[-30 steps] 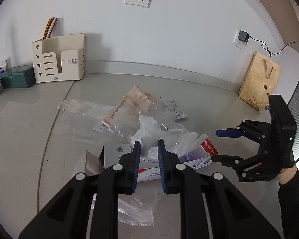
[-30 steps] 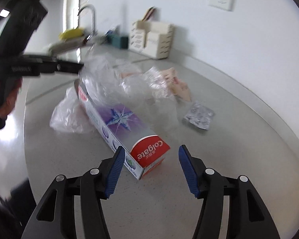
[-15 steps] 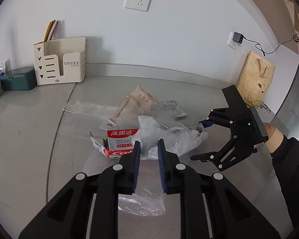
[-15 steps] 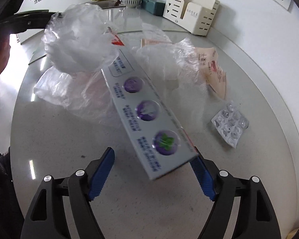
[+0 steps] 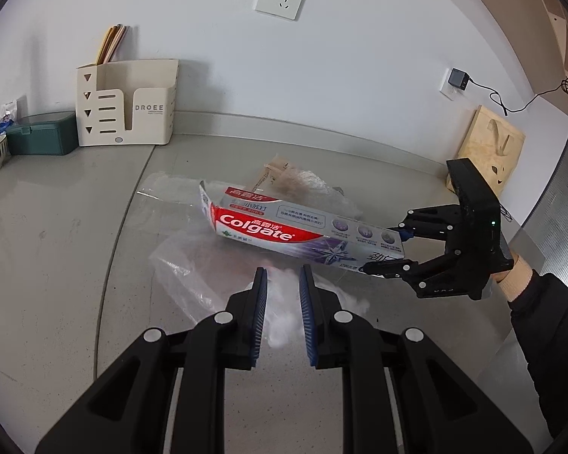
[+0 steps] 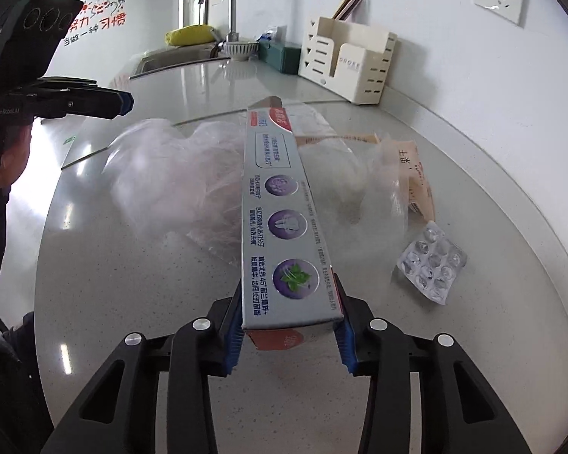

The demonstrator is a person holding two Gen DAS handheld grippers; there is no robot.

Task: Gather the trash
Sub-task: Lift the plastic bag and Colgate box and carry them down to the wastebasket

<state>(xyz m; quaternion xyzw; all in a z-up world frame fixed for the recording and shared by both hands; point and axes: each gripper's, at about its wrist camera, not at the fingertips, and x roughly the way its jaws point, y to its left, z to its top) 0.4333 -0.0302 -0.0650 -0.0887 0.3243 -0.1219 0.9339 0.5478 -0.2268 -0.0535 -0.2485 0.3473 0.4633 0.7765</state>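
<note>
Left wrist view: left gripper [image 5: 282, 302] pinched on clear plastic bag [image 5: 208, 276], likely to keep the bag up for filling. Toothpaste box [image 5: 284, 232] lifted above grey counter [image 5: 75, 265], far end between right gripper's fingers.

Right wrist view: right gripper [image 6: 288, 321] closing on near end of box, pads against both sides, box pointing towards bag. Blister pack [image 6: 431, 261] and snack wrapper [image 6: 416, 178] lying on counter, uncollected.

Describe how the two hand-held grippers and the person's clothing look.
Both grippers, left and right, are black plastic with silver bolts and blue ribbed pads on their fingers. The right gripper's boxy black body carries a small green light. The person's sleeve is dark.
</note>
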